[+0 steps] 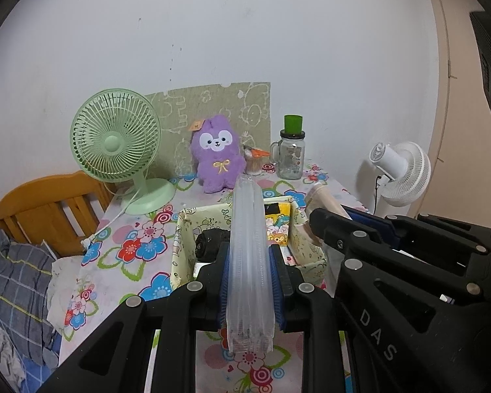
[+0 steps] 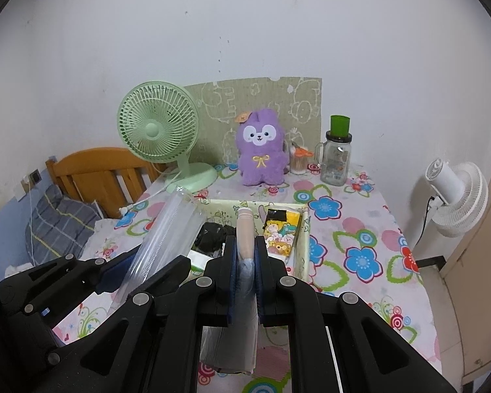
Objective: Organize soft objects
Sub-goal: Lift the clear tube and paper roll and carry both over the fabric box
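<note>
At frame centre the left gripper (image 1: 248, 278) clamps a clear plastic sleeve (image 1: 248, 262); the right gripper (image 2: 245, 262) pinches a beige roll (image 2: 245, 232) — both above the patterned box (image 2: 302, 255), purple plush (image 2: 262, 150) and green fan (image 2: 157, 131) behind.

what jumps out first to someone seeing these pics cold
The purple plush toy sits at the back of the floral table, between a green desk fan and a glass jar. Up close, the left gripper clamps a clear plastic sleeve above an open box.
</note>
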`<action>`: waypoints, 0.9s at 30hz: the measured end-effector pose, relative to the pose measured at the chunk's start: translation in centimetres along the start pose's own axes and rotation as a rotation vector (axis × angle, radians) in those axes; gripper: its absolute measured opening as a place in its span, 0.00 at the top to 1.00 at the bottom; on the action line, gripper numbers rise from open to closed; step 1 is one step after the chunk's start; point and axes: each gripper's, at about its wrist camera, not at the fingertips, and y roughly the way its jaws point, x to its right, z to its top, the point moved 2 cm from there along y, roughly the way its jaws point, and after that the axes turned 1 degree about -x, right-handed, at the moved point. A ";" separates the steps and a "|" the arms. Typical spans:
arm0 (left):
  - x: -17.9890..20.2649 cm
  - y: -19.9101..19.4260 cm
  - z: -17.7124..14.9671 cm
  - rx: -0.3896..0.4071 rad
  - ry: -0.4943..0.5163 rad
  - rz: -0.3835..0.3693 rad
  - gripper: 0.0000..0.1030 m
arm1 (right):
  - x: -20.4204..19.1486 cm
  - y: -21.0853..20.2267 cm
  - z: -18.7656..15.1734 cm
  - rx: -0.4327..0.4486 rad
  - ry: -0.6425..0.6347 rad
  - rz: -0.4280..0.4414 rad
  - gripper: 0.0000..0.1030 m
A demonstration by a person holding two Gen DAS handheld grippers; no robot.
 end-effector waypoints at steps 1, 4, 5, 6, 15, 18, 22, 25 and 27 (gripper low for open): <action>-0.1 0.3 0.1 -0.003 -0.002 0.000 0.79 | 0.0 0.2 0.1 -0.003 -0.001 -0.001 0.88; -0.3 1.2 0.4 -0.012 -0.009 -0.002 0.79 | 0.1 1.1 0.5 -0.009 0.001 -0.001 0.88; -0.5 1.5 0.5 -0.014 -0.010 -0.002 0.79 | 0.2 1.4 0.6 -0.011 0.003 -0.001 0.88; -0.5 1.7 0.6 -0.016 -0.010 -0.002 0.79 | 0.3 1.6 0.7 -0.012 0.005 -0.002 0.88; -0.7 3.9 1.6 -0.032 -0.017 -0.003 0.79 | 0.7 4.0 1.7 -0.030 0.016 -0.003 0.88; -0.9 4.8 1.9 -0.040 -0.022 -0.002 0.79 | 0.9 4.8 1.9 -0.037 0.019 -0.003 0.88; -1.1 5.9 2.1 -0.051 -0.026 -0.004 0.79 | 1.2 6.1 2.3 -0.051 0.021 -0.006 0.88; -1.3 7.0 2.4 -0.059 -0.029 -0.011 0.79 | 1.6 7.2 2.6 -0.062 0.024 -0.006 0.88; -1.4 7.7 2.6 -0.068 -0.035 -0.018 0.79 | 1.8 8.0 2.7 -0.070 0.026 -0.005 0.88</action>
